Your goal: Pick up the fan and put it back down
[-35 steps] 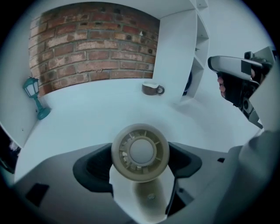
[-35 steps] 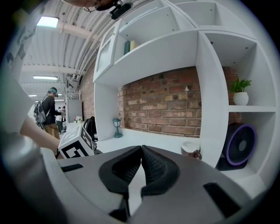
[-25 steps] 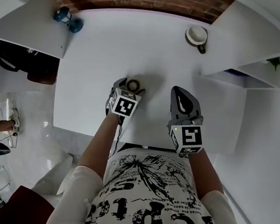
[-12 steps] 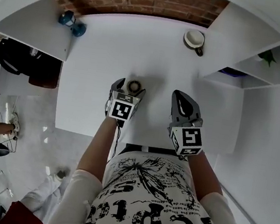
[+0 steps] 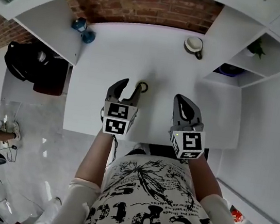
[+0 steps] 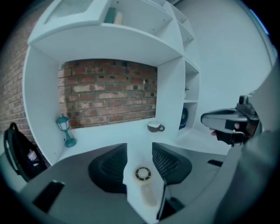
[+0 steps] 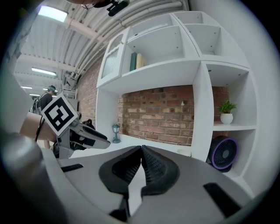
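A small cream hand fan lies flat on the white table. My left gripper hangs above it. In the left gripper view the fan shows through the gap between the two dark pads, down on the table and touched by neither. The left gripper is closing with nothing held. My right gripper floats to the right of the fan, with its jaws shut and empty. In its own view the right gripper has its tips pressed together.
A teal lantern stands at the table's back left and a mug at the back right. In the right shelf unit are a purple desk fan and a potted plant. A black bag lies left of the table.
My left gripper has lifted off the table and its jaws have narrowed. The cream fan, earlier between them, stays on the table. The right gripper has risen slightly.
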Motion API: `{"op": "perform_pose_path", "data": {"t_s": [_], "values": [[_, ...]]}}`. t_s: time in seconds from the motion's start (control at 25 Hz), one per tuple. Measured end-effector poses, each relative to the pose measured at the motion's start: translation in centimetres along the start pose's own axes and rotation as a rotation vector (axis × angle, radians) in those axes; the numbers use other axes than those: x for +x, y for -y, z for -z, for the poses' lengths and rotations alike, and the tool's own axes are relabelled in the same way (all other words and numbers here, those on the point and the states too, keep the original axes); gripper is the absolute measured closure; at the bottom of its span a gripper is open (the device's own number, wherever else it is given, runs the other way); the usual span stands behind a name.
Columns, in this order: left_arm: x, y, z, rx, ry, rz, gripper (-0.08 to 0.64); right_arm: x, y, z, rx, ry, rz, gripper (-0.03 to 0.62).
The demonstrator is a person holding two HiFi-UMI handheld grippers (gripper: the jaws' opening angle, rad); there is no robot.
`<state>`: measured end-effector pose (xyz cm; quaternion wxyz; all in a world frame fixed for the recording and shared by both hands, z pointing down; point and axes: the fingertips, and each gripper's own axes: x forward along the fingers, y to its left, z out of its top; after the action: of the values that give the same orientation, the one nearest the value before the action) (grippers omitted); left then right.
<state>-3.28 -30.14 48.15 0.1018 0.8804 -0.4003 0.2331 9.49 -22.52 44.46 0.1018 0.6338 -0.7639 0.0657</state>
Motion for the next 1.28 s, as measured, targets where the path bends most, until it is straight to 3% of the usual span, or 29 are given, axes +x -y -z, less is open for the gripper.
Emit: {"op": "perform_pose_path", "data": {"t_s": [0.16, 0.36, 0.6, 0.72, 1.08, 1.28], "values": [[-5.1, -0.3, -1.9, 0.003, 0.111, -0.016, 0.531, -2.5, -1.9, -1.5, 0.001, 0.032, 0.029, 0.578], [-10.6, -0.1, -3.9, 0.047, 0.243, 0.023, 0.546, -5.1, -4.1, -3.8, -0.028, 0.098, 0.042, 0.578], [-16.5, 3.1, -5.4, 0.191, 0.401, 0.195, 0.546, -7.5, -6.0, -5.2, -0.025, 0.149, 0.043, 0.578], [-17.4, 3.3, -4.8, 0.184, 0.408, 0.219, 0.546, -8.3, -6.6, -5.6, -0.024, 0.169, 0.051, 0.578], [-17.3, 0.7, -3.7, 0.096, 0.353, 0.145, 0.546, -8.5, -7.3, -5.8, -0.054, 0.154, 0.042, 0.578], [-17.2, -0.2, -4.1, 0.085, 0.355, 0.127, 0.546, -7.9, -7.5, -6.2, -0.077, 0.153, 0.02, 0.58]]}}
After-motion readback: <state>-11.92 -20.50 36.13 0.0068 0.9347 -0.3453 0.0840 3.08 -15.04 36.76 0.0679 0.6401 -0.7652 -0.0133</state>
